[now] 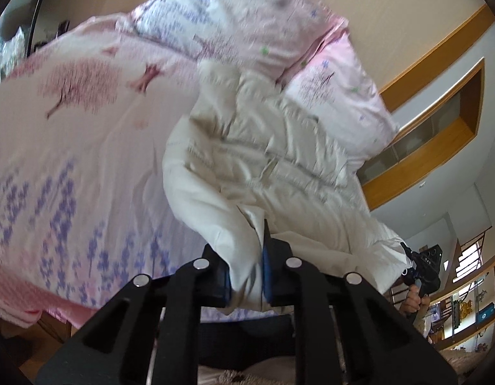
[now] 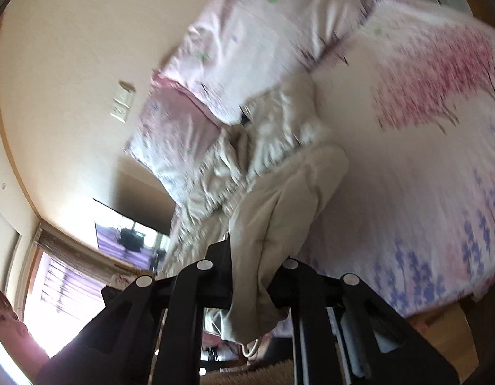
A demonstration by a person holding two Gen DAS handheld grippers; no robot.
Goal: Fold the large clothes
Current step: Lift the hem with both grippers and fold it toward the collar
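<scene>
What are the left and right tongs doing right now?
Left tongs: closed on the cream jacket.
Right tongs: closed on the same jacket.

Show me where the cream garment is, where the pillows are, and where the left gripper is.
cream garment [image 1: 263, 160]: left wrist view, on its crumpled middle.
pillows [image 2: 247, 41]: right wrist view, on the upper pillow's face.
left gripper [image 1: 246, 276]: left wrist view, between the fingertips, clamping fabric.

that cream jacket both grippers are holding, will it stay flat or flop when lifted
Probably floppy: the cream jacket bunches and creases between the left hand-held gripper and the right hand-held gripper. Its quilted, puffy look suggests it is light for its bulk. The middle will likely sag onto the bed.
</scene>
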